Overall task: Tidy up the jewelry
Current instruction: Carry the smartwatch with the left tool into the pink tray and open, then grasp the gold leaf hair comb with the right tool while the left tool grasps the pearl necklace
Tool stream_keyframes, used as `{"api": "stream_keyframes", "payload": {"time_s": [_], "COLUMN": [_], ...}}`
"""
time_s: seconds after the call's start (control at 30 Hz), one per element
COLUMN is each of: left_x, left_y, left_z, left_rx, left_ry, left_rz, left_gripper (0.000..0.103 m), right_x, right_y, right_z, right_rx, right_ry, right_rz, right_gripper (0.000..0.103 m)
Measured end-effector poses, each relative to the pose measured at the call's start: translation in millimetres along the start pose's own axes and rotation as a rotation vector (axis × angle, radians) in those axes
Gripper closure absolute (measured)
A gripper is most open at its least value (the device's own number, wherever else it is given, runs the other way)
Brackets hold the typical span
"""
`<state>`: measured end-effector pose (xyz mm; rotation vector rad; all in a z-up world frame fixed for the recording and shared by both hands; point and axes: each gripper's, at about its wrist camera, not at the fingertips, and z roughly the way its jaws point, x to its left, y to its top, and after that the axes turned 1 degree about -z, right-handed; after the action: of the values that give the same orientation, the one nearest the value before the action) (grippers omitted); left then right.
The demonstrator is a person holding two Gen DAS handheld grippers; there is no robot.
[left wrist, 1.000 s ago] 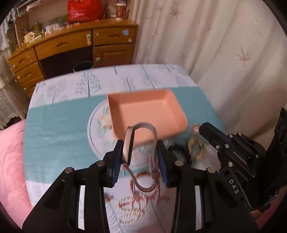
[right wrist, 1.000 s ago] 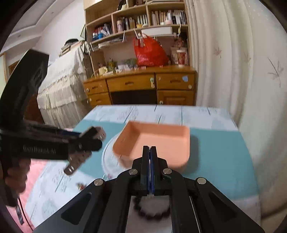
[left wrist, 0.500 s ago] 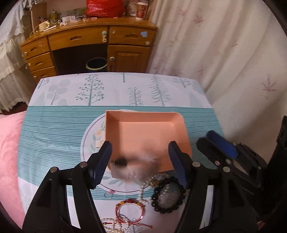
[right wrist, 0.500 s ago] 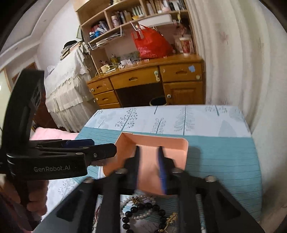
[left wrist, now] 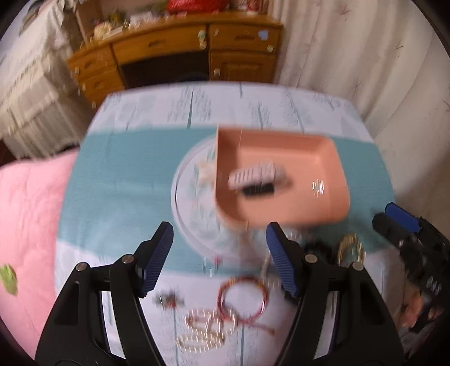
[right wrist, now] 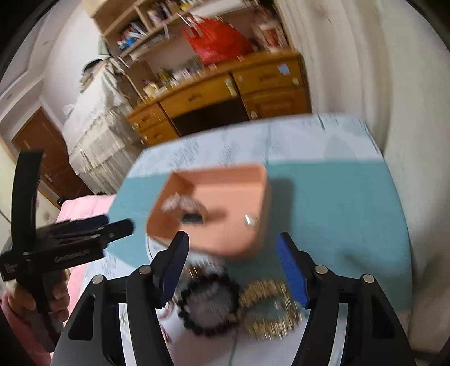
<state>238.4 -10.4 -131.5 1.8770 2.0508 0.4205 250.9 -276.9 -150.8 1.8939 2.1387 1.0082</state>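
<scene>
Both tools stood spread and empty: the left tool [left wrist: 219, 242] above the patterned cloth-covered surface [left wrist: 118, 191], the right tool [right wrist: 233, 253] over a black beaded bracelet [right wrist: 209, 305] and a gold chain bracelet [right wrist: 271, 309]. A blurred pale-strapped item, probably a watch [left wrist: 254, 177], lay inside the shallow rectangular salmon-pink plastic tray [left wrist: 317, 214]. A red cord bracelet [left wrist: 243, 298] rested on the surface nearer the camera.

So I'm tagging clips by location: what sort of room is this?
Most likely a bedroom or study at home: a wooden desk with drawers, bookshelves above it, curtains, and a table with a cloth holding jewelry.
</scene>
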Motion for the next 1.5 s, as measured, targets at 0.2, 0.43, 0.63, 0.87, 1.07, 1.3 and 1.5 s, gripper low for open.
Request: {"api": "stream_keyframes", "payload": {"time_s": [0.2, 0.43, 0.63, 0.87, 1.07, 1.3, 1.5], "left_x": [28, 34, 25, 23, 21, 26, 26], "left_y": [-59, -118, -150, -164, -163, -159, -155], "left_z": [3, -6, -3, 7, 19, 23, 24], "left_rx": [0.044, 0.080, 0.113, 0.065, 0.026, -0.041, -0.037], "left_ry": [0.011, 0.067, 0.086, 0.030, 0.090, 0.077, 0.083], "left_rz": [-0.111, -0.090, -0.070, -0.123, -0.120, -0.145, -0.148], "left_gripper": [0.037, 0.037, 0.037, 0.037, 0.037, 0.037, 0.043], "right_x": [-36, -58, -52, -33, -10, 4, 12], "right_y": [-39, -76, -101, -121, -127, -122, -116], "right_z": [8, 16, 11, 8, 22, 38, 54], "right_rx": [0.138, 0.235, 0.263, 0.248, 0.184, 0.149, 0.098], "right_ry": [-0.048, -0.069, -0.096, -0.136, -0.206, -0.222, -0.236], "right_rz": [0.071, 0.137, 0.146, 0.051, -0.140, -0.227, -0.305], "right_gripper": [0.037, 0.037, 0.037, 0.030, 0.020, 0.015, 0.015]}}
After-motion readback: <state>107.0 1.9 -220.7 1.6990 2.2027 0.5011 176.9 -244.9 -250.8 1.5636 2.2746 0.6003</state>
